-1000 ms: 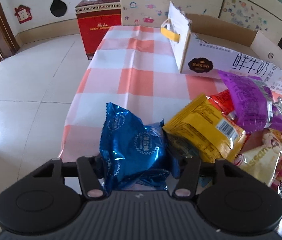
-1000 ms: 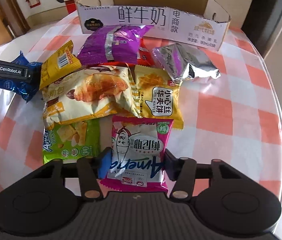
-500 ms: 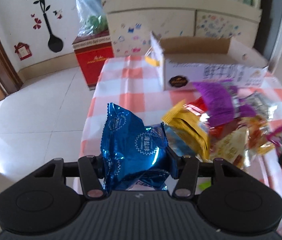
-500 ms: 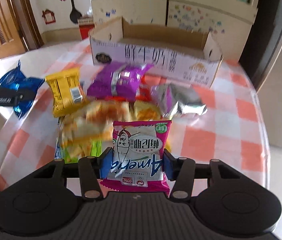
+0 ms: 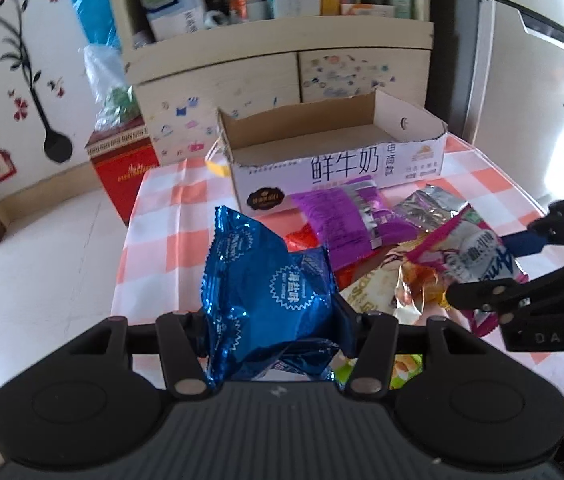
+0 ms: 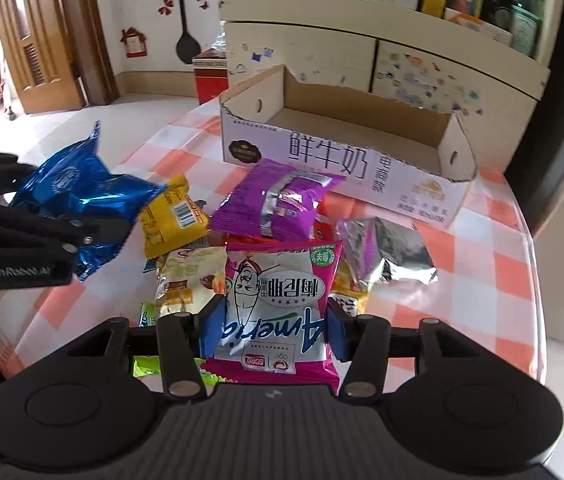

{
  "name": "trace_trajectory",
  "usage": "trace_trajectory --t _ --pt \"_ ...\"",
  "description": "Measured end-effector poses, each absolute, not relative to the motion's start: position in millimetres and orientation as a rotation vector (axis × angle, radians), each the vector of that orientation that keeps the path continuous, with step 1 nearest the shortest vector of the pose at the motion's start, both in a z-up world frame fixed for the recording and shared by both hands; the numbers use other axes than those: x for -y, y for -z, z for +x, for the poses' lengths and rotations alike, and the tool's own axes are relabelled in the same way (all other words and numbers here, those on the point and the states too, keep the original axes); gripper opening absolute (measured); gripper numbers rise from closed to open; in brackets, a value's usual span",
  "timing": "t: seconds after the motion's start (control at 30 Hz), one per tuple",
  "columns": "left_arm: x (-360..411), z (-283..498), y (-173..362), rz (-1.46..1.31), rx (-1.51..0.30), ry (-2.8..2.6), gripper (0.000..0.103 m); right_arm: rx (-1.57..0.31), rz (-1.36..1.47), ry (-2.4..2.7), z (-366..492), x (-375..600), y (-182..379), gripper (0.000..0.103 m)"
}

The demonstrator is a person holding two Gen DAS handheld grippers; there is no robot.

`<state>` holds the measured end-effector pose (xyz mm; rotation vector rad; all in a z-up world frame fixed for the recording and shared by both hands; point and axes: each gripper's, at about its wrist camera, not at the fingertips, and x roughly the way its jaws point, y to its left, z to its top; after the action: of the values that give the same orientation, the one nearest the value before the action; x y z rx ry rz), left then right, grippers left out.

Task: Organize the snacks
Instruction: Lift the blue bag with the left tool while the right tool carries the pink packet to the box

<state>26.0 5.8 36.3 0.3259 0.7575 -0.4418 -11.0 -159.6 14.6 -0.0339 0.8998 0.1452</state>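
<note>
My left gripper [image 5: 272, 332] is shut on a shiny blue snack bag [image 5: 266, 280] and holds it above the table's left side; it also shows in the right wrist view [image 6: 82, 200]. My right gripper [image 6: 272, 330] is shut on a pink and silver snack bag [image 6: 278, 300], lifted above the pile; that bag shows in the left wrist view [image 5: 477, 252]. An open cardboard box [image 6: 345, 160] stands at the back of the table [image 5: 162, 216]. A purple bag [image 6: 278, 200], a yellow bag [image 6: 170, 216] and a silver bag [image 6: 385, 256] lie in front of it.
A red box [image 5: 126, 176] stands on the floor past the table's left edge. A cabinet with stickers [image 5: 282, 76] and shelves of goods stands behind the table. A wooden door [image 6: 38, 36] is at the far left. More snack bags lie under the lifted ones.
Both grippers have risen with their bags, lifting them off the table. The views now look more level, toward the box and the cabinet.
</note>
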Motion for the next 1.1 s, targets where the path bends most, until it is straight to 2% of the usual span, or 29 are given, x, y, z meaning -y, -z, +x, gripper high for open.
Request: trace_trajectory --t 0.4,1.1 --pt "22 46 -47 0.396 -0.674 0.444 0.054 -0.85 -0.102 -0.146 17 163 -21 0.058" --pt "47 111 -67 0.332 -0.602 0.415 0.054 -0.708 -0.014 -0.049 66 204 -52 0.058"
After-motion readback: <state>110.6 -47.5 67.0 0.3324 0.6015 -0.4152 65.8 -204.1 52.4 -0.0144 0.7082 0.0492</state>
